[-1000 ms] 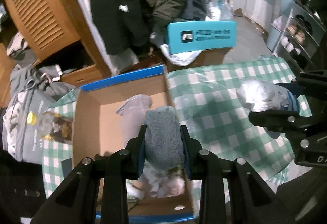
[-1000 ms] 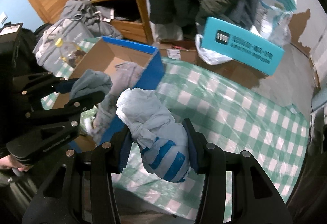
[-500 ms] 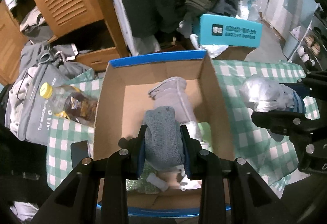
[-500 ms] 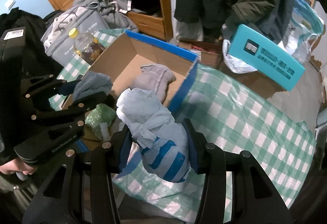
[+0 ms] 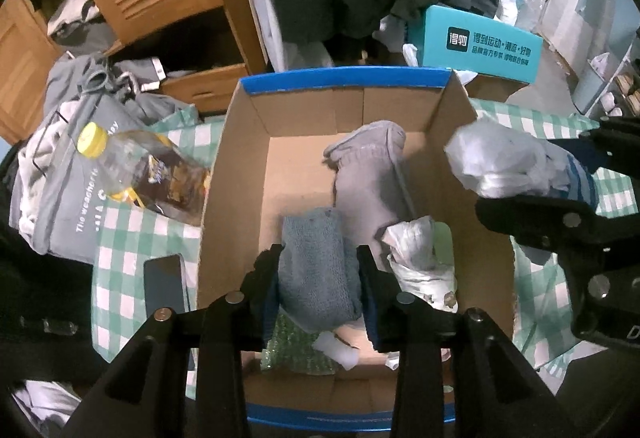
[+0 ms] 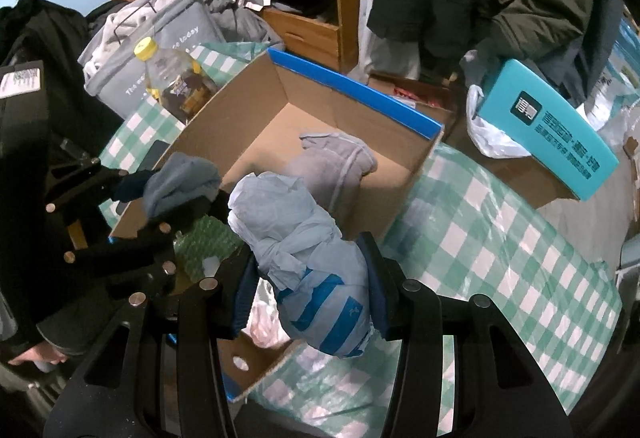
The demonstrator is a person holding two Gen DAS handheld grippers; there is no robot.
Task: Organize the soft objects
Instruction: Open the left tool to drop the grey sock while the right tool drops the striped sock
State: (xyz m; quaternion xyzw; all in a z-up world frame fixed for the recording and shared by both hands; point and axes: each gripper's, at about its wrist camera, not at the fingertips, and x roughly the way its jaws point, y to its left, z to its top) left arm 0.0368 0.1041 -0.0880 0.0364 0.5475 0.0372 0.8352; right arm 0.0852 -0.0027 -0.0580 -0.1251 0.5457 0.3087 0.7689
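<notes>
Cardboard walls with a blue rim make up the box [image 5: 256,142] that sits on our green-checked worktop [image 6: 500,238]. We hold the left gripper [image 5: 319,278] over the near part of the box; its jaws are opening, yet the grey-blue knit roll [image 5: 316,270] sits between them, the pads at its sides. Our right gripper [image 6: 308,290] is clamped on a pale bundle [image 6: 304,250] with blue stripes, which hangs above the right wall of the box, near its near corner. Inside the box, a grey sock [image 5: 368,174] lies along the right side, reaching toward the far wall. Near it, at the right, lies a crumpled white bag [image 5: 416,254], and green bubble wrap [image 5: 296,346] lies at the near end under the left gripper. Left of the box, on the worktop, a yellow-capped bottle [image 5: 148,170] lies tilted, touching the box wall, and a dark phone [image 5: 164,286] lies flat just nearer. Beyond the far right corner stands a teal carton [image 5: 480,46].
</notes>
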